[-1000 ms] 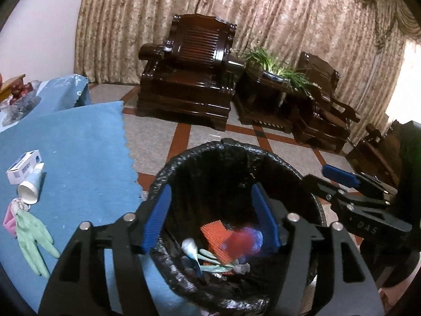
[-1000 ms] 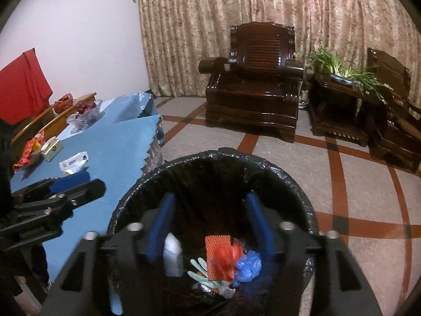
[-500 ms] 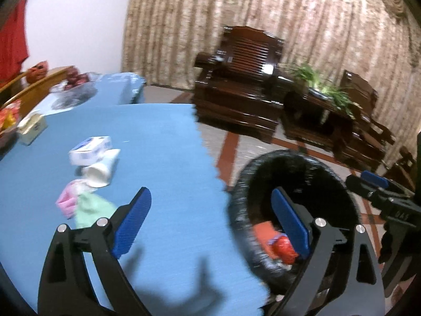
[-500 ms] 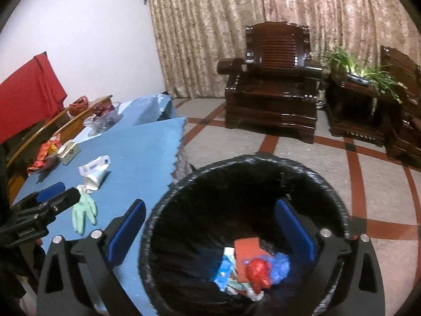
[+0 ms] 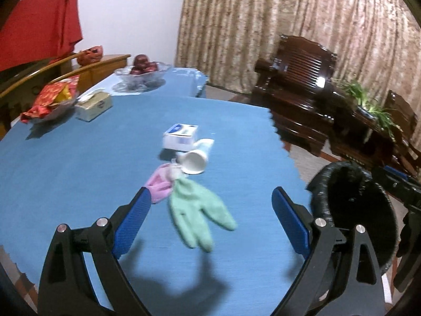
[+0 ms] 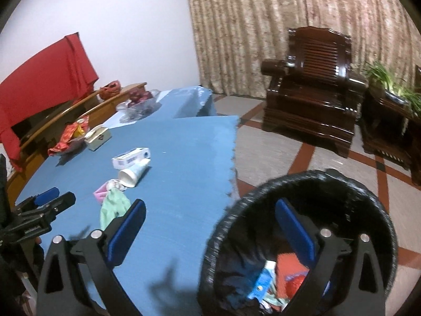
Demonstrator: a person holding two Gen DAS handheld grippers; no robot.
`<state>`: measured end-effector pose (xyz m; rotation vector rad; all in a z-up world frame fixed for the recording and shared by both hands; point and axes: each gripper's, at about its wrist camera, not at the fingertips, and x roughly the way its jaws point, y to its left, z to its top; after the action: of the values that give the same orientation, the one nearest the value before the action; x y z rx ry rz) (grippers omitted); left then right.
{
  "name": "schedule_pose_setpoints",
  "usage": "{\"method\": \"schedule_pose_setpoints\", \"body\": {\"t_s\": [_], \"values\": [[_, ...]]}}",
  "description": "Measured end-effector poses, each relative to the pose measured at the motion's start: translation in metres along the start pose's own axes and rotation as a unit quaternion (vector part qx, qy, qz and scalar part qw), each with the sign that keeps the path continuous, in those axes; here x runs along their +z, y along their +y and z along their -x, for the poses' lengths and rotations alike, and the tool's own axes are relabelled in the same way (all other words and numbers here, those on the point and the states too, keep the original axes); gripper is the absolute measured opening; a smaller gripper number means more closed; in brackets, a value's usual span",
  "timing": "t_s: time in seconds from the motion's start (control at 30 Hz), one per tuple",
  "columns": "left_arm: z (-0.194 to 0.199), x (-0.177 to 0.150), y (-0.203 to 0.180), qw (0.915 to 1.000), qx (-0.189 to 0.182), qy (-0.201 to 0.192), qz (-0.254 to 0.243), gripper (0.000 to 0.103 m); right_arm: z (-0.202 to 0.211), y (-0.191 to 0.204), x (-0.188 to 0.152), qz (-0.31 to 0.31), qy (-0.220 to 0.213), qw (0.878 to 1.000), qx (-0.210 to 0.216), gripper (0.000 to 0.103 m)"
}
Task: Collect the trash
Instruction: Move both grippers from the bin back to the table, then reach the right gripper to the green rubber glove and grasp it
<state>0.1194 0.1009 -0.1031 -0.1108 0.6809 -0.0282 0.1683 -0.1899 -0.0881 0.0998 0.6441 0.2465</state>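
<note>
Far left on the blue desk [image 5: 79,184] sit a foil snack dish [image 5: 50,100], a tissue box [image 5: 93,105] and a glass fruit bowl [image 5: 142,77]. Mid-desk lie a white carton [image 5: 180,135], a tipped paper cup [image 5: 196,156], and a limp green glove [image 5: 196,210] beneath the left gripper [image 5: 210,221], fingers spread wide, empty. The right gripper [image 6: 210,234], equally wide, empty, straddles the black-lined bin [image 6: 363,192] beside the desk, rubbish inside.

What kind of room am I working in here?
Most likely a home living or dining room: carved dark wooden armchairs before floor-length curtains, and a blue-covered table bearing a fruit bowl.
</note>
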Motion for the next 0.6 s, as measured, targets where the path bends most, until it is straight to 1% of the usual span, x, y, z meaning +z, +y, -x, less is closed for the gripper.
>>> {"method": "schedule_pose_setpoints", "body": {"t_s": [0.37, 0.47, 0.6], "values": [[-0.013, -0.009, 0.053, 0.9990, 0.040, 0.008, 0.019, 0.090, -0.048, 0.056, 0.008, 0.036, 0.012, 0.999, 0.037, 0.097], [-0.019, -0.011, 0.064, 0.9987, 0.044, 0.010, 0.022, 0.090, -0.061, 0.069, 0.006, 0.045, 0.016, 0.998, 0.044, 0.097], [-0.028, -0.012, 0.080, 0.9983, 0.049, 0.011, 0.027, 0.090, -0.080, 0.087, 0.003, 0.051, 0.022, 0.997, 0.055, 0.094]]}}
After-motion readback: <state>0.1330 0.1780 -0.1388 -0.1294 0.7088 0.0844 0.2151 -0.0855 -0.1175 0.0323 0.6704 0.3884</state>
